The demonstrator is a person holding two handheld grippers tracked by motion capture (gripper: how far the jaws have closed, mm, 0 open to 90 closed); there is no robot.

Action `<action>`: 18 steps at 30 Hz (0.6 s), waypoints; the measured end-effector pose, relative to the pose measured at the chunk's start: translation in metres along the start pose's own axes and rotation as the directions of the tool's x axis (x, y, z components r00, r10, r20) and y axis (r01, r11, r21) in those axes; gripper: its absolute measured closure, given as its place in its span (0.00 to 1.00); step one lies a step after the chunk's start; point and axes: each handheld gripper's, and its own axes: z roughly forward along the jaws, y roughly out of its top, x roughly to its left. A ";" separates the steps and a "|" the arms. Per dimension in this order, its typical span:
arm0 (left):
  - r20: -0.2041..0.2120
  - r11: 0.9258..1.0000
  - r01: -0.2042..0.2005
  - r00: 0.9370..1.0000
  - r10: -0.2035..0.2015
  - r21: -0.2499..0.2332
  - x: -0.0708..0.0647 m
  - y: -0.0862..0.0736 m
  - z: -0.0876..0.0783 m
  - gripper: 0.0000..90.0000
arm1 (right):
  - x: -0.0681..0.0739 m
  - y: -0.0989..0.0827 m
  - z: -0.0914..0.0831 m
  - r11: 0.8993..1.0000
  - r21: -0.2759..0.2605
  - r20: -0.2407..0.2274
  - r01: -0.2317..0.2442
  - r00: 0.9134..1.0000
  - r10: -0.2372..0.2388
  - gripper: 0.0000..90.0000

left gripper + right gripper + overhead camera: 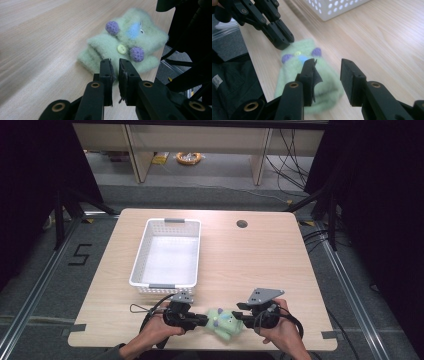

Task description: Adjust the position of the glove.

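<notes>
green knitted mitten [223, 322] lying flat on the table [250, 265] between both grippers. left gripper [114, 65] nearly pressed together, tips at its edge, probably gripping nothing. right gripper [328, 65] spread, above its other end. lifting and dropping into the basket [167, 285] seemingly left.

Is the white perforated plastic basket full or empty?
Empty: the white perforated plastic basket shows only its bare white floor in the high view.
</notes>
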 end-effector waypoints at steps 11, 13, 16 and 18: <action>-0.011 1.000 -0.005 1.000 0.005 0.000 -0.001 0.002 0.001 0.66 | 0.002 -0.030 -0.006 0.995 0.024 0.061 -0.098 0.993 0.096 0.68; -0.026 1.000 -0.018 0.999 0.019 0.013 -0.001 0.001 0.002 0.64 | -0.001 -0.033 0.000 0.996 0.025 0.057 -0.090 0.994 0.088 0.68; -0.023 1.000 -0.014 1.000 0.014 0.024 -0.002 0.000 0.005 0.63 | -0.002 -0.036 0.009 0.991 0.031 0.027 -0.128 0.992 0.127 0.69; -0.027 1.000 -0.015 1.000 0.016 0.025 -0.003 -0.001 0.006 0.65 | -0.003 -0.037 0.011 0.993 0.032 0.023 -0.116 0.993 0.115 0.72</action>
